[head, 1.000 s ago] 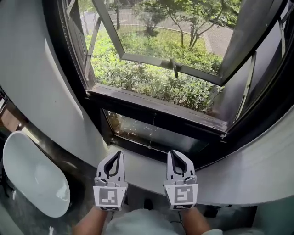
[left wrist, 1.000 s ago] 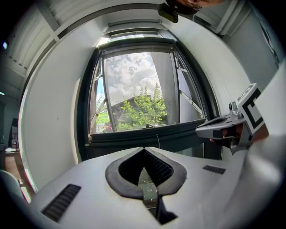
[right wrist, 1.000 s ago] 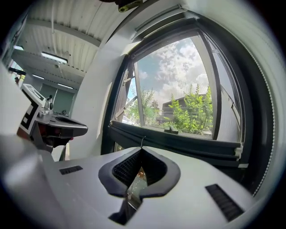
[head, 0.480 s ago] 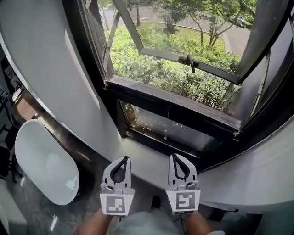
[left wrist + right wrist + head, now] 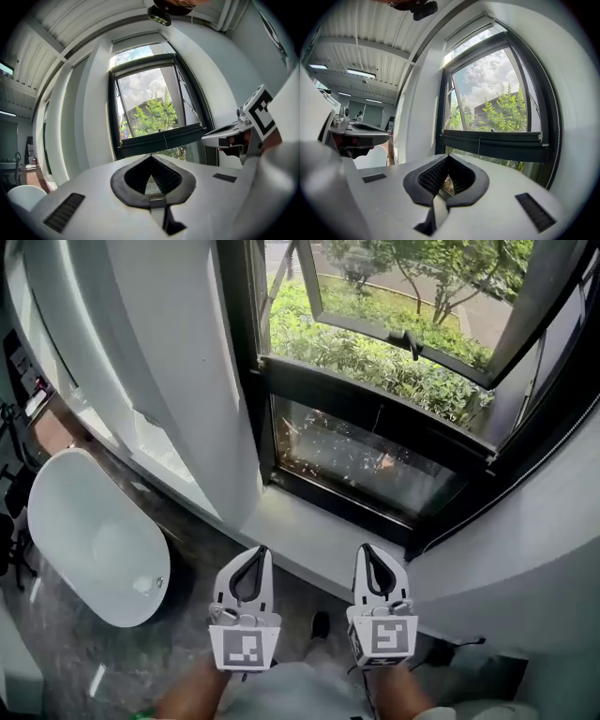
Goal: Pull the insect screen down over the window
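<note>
So, vs 1 s ago we've backed off the window: its frame sits higher in the head view and more floor shows. Left gripper and right gripper are held level, fingers pressed together on nothing, well apart from the glass. What looks like the insect screen's bottom rail, w/ pull cord, lies along the crossbar. We can't make out mesh, but we'd judge the screen already down, task prob. done.
</note>
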The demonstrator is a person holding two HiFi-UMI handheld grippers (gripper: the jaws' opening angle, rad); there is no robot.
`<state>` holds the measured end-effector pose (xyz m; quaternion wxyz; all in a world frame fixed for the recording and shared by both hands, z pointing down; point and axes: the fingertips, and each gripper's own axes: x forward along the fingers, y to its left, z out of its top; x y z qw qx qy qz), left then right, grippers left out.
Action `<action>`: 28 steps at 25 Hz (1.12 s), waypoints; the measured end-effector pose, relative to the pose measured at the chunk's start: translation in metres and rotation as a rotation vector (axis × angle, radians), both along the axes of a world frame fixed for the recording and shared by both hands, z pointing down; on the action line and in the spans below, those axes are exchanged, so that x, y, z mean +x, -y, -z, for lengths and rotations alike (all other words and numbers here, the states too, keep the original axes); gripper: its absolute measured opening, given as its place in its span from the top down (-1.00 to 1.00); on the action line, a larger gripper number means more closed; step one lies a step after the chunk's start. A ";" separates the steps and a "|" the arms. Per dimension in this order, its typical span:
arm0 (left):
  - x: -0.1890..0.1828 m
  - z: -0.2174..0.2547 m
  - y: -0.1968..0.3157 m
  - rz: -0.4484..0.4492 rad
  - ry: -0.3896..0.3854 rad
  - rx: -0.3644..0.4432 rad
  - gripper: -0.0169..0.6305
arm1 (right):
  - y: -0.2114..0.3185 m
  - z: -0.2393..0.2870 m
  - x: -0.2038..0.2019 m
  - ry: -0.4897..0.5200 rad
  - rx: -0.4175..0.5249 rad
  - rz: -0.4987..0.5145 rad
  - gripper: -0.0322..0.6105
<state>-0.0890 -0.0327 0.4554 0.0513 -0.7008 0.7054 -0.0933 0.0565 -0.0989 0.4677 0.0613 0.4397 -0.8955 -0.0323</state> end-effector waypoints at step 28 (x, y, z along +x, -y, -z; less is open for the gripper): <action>0.017 -0.014 -0.181 -0.144 -0.067 0.024 0.91 | -0.231 -0.030 0.003 -0.032 -0.063 -0.084 0.88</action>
